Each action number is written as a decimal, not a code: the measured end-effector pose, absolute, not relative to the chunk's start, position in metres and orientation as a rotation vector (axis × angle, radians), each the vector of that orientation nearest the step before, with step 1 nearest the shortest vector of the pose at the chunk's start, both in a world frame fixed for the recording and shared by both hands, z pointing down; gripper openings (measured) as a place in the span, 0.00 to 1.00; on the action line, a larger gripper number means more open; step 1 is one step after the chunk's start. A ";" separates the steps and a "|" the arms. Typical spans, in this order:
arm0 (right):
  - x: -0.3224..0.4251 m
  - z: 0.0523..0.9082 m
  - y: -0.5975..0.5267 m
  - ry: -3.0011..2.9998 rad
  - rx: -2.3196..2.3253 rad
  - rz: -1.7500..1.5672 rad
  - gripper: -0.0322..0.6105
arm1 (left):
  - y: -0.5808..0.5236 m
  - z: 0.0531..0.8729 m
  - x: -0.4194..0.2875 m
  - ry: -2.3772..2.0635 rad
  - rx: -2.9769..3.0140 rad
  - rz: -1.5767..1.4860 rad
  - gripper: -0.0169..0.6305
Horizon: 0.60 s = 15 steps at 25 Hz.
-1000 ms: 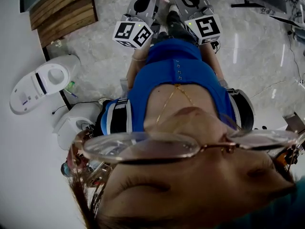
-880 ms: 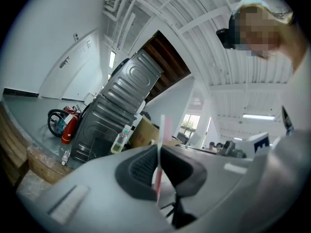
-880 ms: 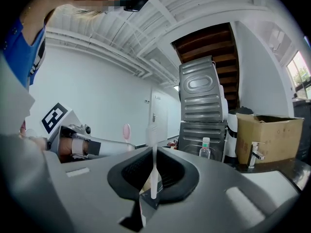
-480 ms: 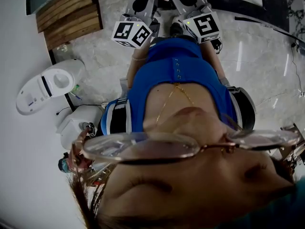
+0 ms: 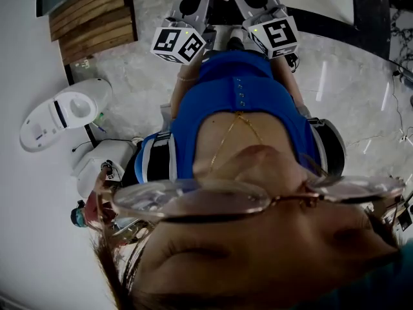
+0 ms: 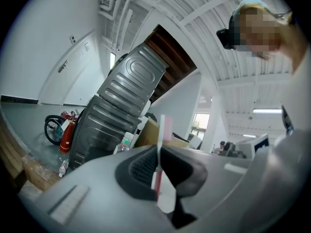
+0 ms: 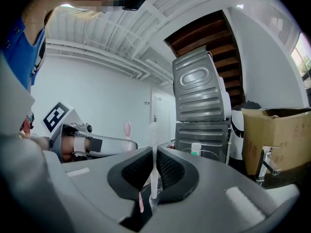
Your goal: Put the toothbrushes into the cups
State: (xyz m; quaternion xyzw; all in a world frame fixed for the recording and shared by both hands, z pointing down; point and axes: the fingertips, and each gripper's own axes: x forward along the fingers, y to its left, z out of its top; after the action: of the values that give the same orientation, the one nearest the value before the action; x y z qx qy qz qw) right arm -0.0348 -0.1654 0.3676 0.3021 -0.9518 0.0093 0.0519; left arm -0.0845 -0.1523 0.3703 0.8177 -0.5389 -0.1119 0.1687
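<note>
Pink toothbrush (image 6: 162, 149): slim pink-and-white handle standing upright, its pink head above the jaw tops. The left gripper (image 6: 159, 174) has its jaws pressed together on the lower handle, with the ribbed black pads on either side of it.

White toothbrush (image 7: 153, 161): pale, translucent handle, also upright, with its head clear of the jaws. The right gripper (image 7: 153, 181) pinches it low on the handle between its black pads.

In the head view both grippers are held side by side in front of the person's blue top (image 5: 239, 102), above a marbled floor (image 5: 335, 76), so neither toothbrush rests on any surface. In the right gripper view the left gripper and the pink head show just to the left. Beyond stand a grey ribbed metal cabinet (image 7: 201, 108), a plastic bottle (image 7: 196, 149) and a cardboard box (image 7: 278, 135).
</note>
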 end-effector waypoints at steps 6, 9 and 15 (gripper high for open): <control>-0.025 0.371 -0.179 -2.912 0.894 0.048 0.08 | -0.168 0.371 -0.086 -1.592 2.307 -0.334 0.05; -0.019 0.375 -0.183 -2.906 0.920 0.061 0.08 | -0.173 0.371 -0.089 -1.621 2.295 -0.337 0.05; -0.011 0.391 -0.203 -2.866 0.994 0.131 0.08 | -0.196 0.390 -0.107 -1.673 2.250 -0.336 0.05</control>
State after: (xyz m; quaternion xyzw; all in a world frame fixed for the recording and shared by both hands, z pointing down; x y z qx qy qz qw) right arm -0.0107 -0.2027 0.3909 0.3270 -0.9426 0.0432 0.0528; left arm -0.1066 -0.1958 0.3904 0.7868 -0.5849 -0.1176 0.1583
